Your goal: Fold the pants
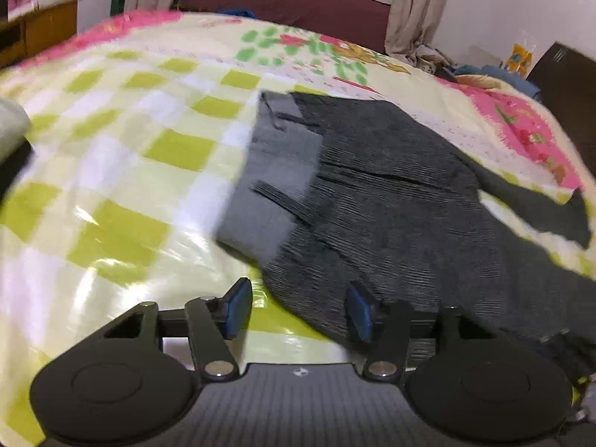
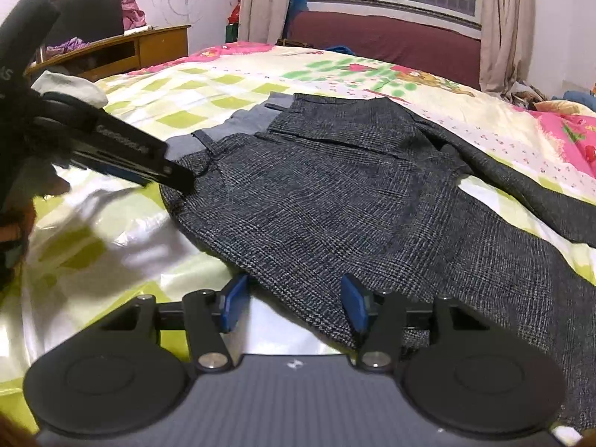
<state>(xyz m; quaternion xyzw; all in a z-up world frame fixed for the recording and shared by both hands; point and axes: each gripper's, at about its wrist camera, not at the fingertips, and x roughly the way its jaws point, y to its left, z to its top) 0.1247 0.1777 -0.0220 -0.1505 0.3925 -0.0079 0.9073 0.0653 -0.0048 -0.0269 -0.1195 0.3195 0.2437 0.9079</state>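
Observation:
Dark grey checked pants lie flat on the bed, waist to the left with its pale grey lining turned out and the legs running off right. My right gripper is open low over the near edge of the pants, and that edge lies between its blue pads without being pinched. My left gripper is also open, with the pants edge crossing under its right pad. In the right wrist view the left gripper's tip rests at the waist corner.
The bed cover is glossy, with green checks and pink floral borders. A white cloth lies at the bed's left edge, with a wooden desk behind it. A maroon bench stands under the window, and a dark cabinet at the right.

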